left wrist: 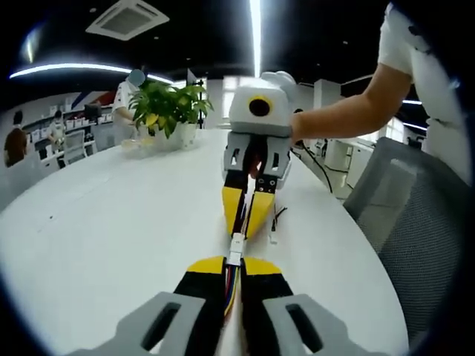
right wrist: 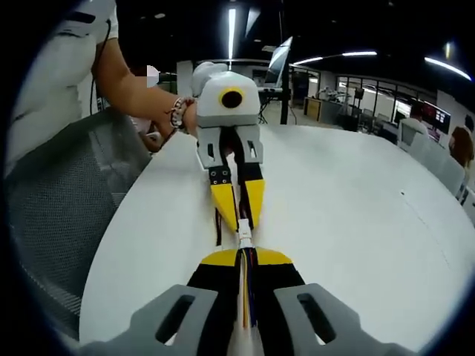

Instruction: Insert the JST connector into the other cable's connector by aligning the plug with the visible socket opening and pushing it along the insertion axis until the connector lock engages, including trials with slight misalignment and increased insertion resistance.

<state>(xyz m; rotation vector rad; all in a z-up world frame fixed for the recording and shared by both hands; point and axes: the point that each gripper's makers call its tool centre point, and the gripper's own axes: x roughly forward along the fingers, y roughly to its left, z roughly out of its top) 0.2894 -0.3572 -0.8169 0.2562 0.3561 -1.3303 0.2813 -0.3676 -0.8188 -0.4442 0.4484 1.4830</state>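
Note:
Both grippers meet tip to tip over the white table [left wrist: 111, 222]. My left gripper [left wrist: 234, 262], yellow-tipped, is shut on a bundle of coloured wires [left wrist: 231, 285] that ends in a small white JST connector [left wrist: 235, 248]. Facing it, my right gripper [left wrist: 246, 225] is shut on the other cable's dark wires [left wrist: 241, 204]. In the right gripper view, its own jaws [right wrist: 245, 257] pinch coloured wires [right wrist: 246, 297], and the white connectors [right wrist: 244, 239] sit between them and the left gripper [right wrist: 242, 222]. The two connector bodies touch in line. I cannot tell whether the lock has caught.
A potted plant [left wrist: 169, 107] stands at the table's far side. A grey mesh chair [left wrist: 404, 215] sits at the table edge beside the person's arm [left wrist: 349, 111]. A loose wire end [left wrist: 275, 221] trails on the table next to the right gripper. Desks and people fill the background.

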